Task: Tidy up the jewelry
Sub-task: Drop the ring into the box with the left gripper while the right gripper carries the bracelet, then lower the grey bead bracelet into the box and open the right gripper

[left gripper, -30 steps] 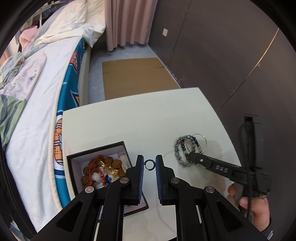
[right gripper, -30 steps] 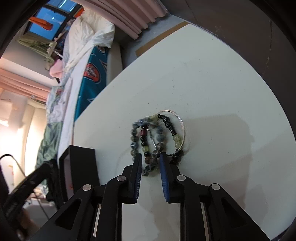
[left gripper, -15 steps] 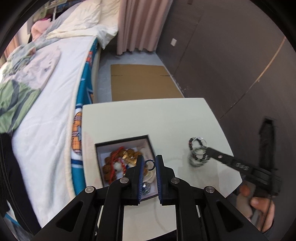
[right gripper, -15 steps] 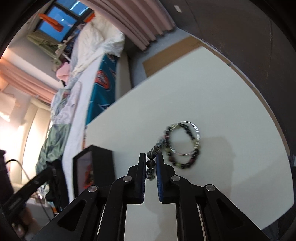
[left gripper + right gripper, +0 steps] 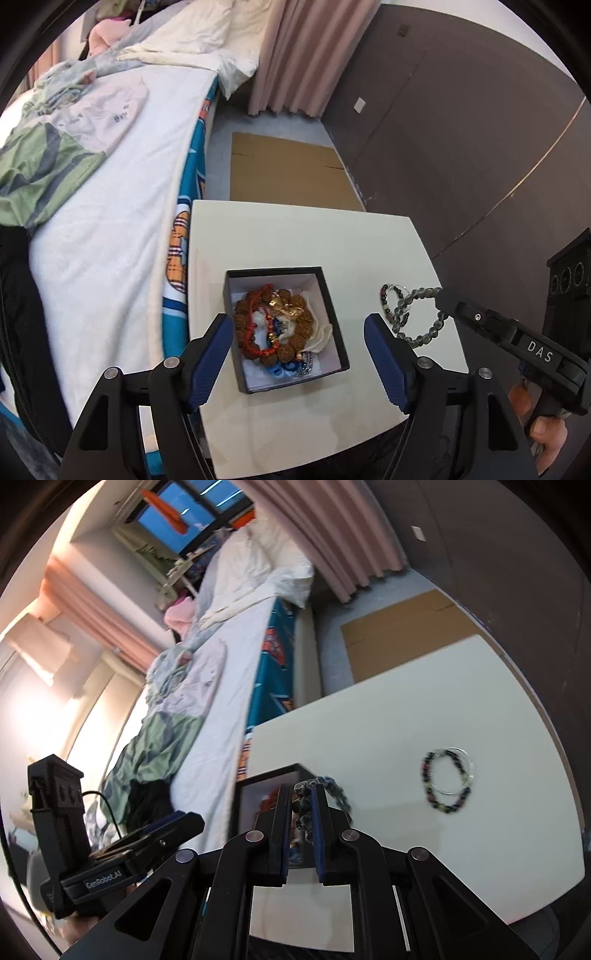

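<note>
Grey bead bracelet [image 5: 303,805] pinched between the right gripper [image 5: 300,812] fingers, dangling above the table [image 5: 295,236] beside the black box [image 5: 334,321]; far loop blurred. Another dark bracelet and a thin wire ring [image 5: 452,770] lying near the table's right edge. Inside the box, tangled brown beads [image 5: 282,328], red cord, partly hidden blue pieces. Left gripper [image 5: 297,354] spread wide above the box, holding nothing.

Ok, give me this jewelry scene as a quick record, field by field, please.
left tongs: open, above the box, holding nothing
right tongs: shut on grey bead bracelet
black box: open on the white table, holds brown bead bracelet, red cord, blue pieces
left on table: dark bead bracelet and thin wire ring
</note>
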`<move>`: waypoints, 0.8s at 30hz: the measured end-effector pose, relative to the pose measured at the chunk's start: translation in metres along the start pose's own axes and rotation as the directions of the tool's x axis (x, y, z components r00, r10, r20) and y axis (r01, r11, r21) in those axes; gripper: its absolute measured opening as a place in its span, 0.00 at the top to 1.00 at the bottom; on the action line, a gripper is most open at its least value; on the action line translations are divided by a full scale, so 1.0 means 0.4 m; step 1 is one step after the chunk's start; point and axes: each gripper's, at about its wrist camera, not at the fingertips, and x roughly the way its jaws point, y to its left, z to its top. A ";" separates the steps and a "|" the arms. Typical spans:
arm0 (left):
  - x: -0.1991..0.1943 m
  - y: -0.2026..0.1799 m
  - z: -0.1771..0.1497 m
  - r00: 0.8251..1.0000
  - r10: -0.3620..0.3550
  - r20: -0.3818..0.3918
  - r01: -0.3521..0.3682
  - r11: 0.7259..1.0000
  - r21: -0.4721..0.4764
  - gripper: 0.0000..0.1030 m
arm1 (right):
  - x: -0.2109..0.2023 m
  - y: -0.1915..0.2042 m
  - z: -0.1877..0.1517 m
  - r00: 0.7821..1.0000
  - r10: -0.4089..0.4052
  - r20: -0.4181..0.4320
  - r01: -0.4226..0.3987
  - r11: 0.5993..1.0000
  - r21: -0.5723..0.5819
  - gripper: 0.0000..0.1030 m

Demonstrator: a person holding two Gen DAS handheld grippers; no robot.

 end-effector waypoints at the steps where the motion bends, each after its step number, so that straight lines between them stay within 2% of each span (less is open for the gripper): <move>1: -0.005 0.007 0.000 1.000 0.002 0.001 -0.002 1.000 -0.005 0.28 | 0.007 0.020 -0.002 1.000 0.007 -0.003 -0.007 1.000 -0.011 0.88; 10: -0.044 0.070 -0.018 1.000 0.026 0.011 -0.025 0.999 -0.044 0.28 | 0.068 0.119 -0.025 0.997 0.056 -0.045 -0.060 0.995 -0.078 0.88; 17: -0.051 0.083 -0.026 1.000 0.024 0.016 -0.023 0.998 -0.054 0.28 | 0.106 0.113 -0.046 0.998 0.001 -0.067 -0.006 0.997 -0.081 0.88; 20: -0.050 0.078 -0.027 1.000 0.021 0.015 -0.021 0.999 -0.048 0.28 | 0.133 0.115 -0.052 0.994 0.011 -0.107 -0.021 0.996 -0.091 0.87; 21: -0.050 0.076 -0.028 1.000 0.022 0.015 -0.021 0.999 -0.045 0.28 | 0.143 0.117 -0.053 0.992 0.016 -0.127 -0.027 0.996 -0.089 0.85; 22: -0.050 0.074 -0.028 1.000 0.022 0.015 -0.021 0.999 -0.042 0.28 | 0.150 0.116 -0.054 0.990 0.016 -0.138 -0.028 0.996 -0.087 0.78; 23: -0.050 0.073 -0.028 1.000 0.022 0.016 -0.022 0.999 -0.041 0.28 | 0.151 0.116 -0.056 0.990 0.011 -0.138 -0.023 0.996 -0.086 0.65; 24: -0.050 0.073 -0.028 1.000 0.023 0.016 -0.022 0.999 -0.041 0.28 | 0.147 0.114 -0.058 0.992 0.006 -0.128 -0.018 0.996 -0.087 0.60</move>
